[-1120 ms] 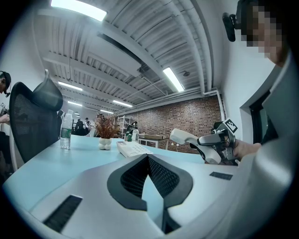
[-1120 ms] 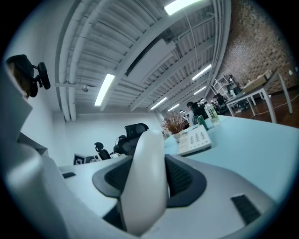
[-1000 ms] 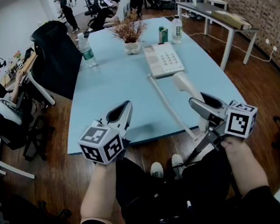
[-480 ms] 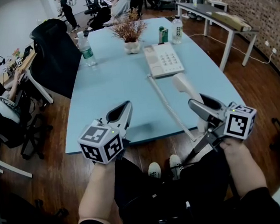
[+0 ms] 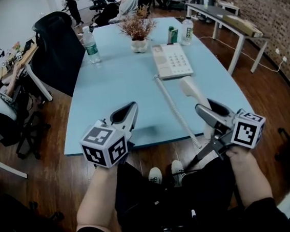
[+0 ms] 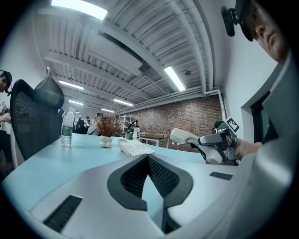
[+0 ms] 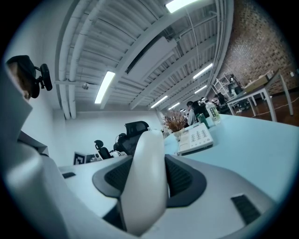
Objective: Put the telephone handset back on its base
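Evidently the right gripper (image 5: 206,107) grasps the smooth, rigid white plastic handset (image 5: 191,88) near one end. It is probably light and slippery. Meanwhile the left gripper (image 5: 130,108) is clenched, empty.

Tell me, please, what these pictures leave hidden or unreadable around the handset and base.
handset lower end: head view, behind the right gripper.
cord handset end: head view, behind the same gripper.
base key labels: every view, too small.

A water bottle (image 5: 91,46) and a potted dried plant (image 5: 138,34) stand apart on the blue table (image 5: 117,95).
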Demonstrator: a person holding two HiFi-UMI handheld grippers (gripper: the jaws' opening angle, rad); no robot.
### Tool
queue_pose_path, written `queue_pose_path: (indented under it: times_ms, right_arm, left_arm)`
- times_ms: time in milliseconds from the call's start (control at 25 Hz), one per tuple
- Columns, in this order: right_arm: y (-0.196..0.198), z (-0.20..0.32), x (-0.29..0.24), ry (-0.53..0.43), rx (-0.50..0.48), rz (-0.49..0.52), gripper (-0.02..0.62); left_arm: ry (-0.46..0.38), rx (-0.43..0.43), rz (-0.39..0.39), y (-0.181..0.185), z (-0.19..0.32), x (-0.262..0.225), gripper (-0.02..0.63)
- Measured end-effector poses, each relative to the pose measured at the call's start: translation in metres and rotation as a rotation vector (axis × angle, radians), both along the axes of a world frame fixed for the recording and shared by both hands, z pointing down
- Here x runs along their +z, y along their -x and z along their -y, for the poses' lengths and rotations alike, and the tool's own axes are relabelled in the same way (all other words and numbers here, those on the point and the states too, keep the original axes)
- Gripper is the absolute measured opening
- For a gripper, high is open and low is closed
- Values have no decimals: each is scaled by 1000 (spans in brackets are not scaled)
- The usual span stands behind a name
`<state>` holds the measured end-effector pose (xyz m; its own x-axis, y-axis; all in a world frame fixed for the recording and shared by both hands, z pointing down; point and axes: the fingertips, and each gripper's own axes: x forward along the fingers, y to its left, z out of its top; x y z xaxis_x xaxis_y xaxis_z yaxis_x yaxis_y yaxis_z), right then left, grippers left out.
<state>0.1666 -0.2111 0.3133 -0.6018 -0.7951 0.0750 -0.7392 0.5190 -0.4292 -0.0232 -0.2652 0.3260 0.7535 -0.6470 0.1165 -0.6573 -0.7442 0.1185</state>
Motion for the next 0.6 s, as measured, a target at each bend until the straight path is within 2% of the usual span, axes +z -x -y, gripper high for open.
queue_pose_path:
  times_ms: [320,600]
  right_arm:
    - [1,12,-7,-21,1,-6,236]
    - [10,54,-19,-29,-17,-50,238]
  left_arm:
    - [47,7,1,-6,5,18,-5]
    - [26,10,5,-6,5,13,-5]
